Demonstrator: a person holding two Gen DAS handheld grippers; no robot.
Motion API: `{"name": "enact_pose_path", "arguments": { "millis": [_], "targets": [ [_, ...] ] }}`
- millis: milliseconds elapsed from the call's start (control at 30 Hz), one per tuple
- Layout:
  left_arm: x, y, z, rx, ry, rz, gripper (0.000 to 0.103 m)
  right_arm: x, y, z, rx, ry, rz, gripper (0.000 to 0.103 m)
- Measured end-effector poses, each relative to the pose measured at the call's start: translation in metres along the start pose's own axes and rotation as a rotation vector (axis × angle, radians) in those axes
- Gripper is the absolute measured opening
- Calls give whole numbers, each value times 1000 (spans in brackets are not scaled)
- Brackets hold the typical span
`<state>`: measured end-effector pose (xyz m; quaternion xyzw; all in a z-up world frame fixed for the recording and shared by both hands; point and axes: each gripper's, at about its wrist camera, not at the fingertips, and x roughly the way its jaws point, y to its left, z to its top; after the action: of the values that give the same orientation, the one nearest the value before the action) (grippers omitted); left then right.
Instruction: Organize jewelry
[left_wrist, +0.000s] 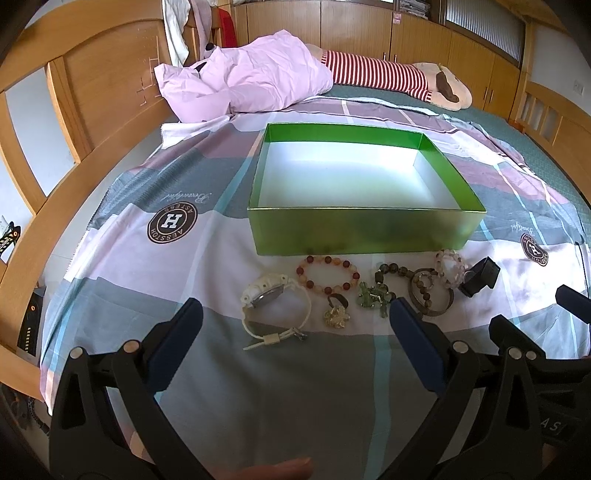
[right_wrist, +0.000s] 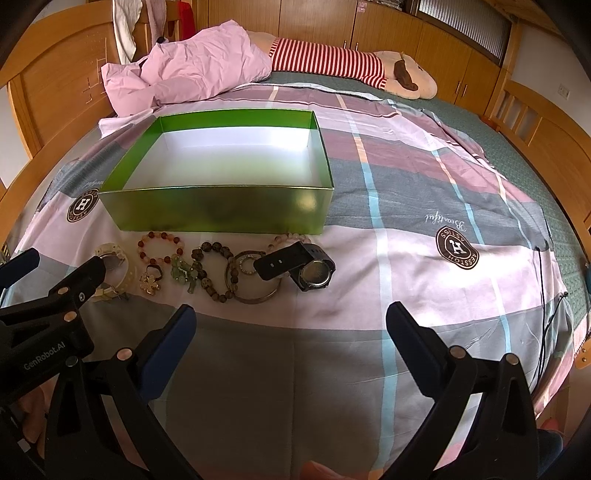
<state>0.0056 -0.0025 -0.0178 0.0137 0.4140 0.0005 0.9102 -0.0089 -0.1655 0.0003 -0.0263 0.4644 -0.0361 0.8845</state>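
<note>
An empty green box (left_wrist: 362, 230) (right_wrist: 221, 212) stands on the bed. In front of it lies a row of jewelry: a white watch (left_wrist: 275, 308) (right_wrist: 114, 266), a red bead bracelet (left_wrist: 327, 273) (right_wrist: 162, 247), a gold flower ring (left_wrist: 336, 314) (right_wrist: 149, 282), a green bead piece (left_wrist: 375, 295) (right_wrist: 183, 275), a dark bead bracelet (right_wrist: 218, 269), a metal bangle (left_wrist: 432, 295) (right_wrist: 255, 288), a pink bead bracelet (left_wrist: 448, 267) and a black watch (left_wrist: 480, 277) (right_wrist: 303, 267). My left gripper (left_wrist: 295, 317) is open, just short of the white watch. My right gripper (right_wrist: 291, 325) is open, short of the black watch.
A pink quilt (left_wrist: 251, 79) and a striped plush toy (left_wrist: 399, 79) lie at the far end of the bed. Wooden bed rails (left_wrist: 55, 192) run along both sides. The patterned bedsheet (right_wrist: 424, 206) spreads to the right of the box.
</note>
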Motion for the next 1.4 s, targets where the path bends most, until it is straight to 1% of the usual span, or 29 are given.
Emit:
{"name": "enact_pose_path", "arguments": {
  "millis": [533,600,700,733,767,800,833,900,933,1033,1100,1133,1167,1200,1267,1300,1333,1400],
  "targets": [
    [5,0,0,15,21,2,100,3,0,-2,-1,6,-1,100],
    [10,1,2,35,44,9,100,6,-5,-2,-11,9,-30,100],
    [24,6,4,55,112,55,100,16,-25,0,9,43,-16,100],
    [29,12,4,42,143,48,100,20,-33,1,31,58,-14,99],
    [33,16,4,26,170,24,99,24,-42,1,64,69,-9,97],
    [35,19,3,16,185,1,93,27,-50,2,88,80,11,87],
    [38,23,4,5,202,-20,82,30,-55,3,106,94,41,74],
    [41,28,4,-15,212,-14,69,35,-57,5,115,119,84,62],
    [43,30,4,-18,219,-15,68,37,-54,7,103,123,93,60],
    [47,35,5,-35,235,-32,68,50,-34,14,38,127,125,59],
    [50,39,5,-39,238,-22,68,64,-25,19,13,142,146,59],
    [51,40,5,-39,238,-10,70,71,-24,21,10,147,165,46],
    [53,42,5,-42,239,3,71,78,-21,24,15,161,221,38],
    [55,45,5,-48,242,12,76,81,-18,26,21,174,268,35],
    [58,49,6,-64,251,12,76,75,-5,30,-11,175,413,34],
    [60,53,7,-76,257,11,76,70,0,29,-41,166,451,33],
    [61,56,8,-85,260,15,76,63,4,29,-74,153,464,34],
    [63,60,9,-90,266,20,76,53,4,27,-109,126,434,34]
  ]
}}
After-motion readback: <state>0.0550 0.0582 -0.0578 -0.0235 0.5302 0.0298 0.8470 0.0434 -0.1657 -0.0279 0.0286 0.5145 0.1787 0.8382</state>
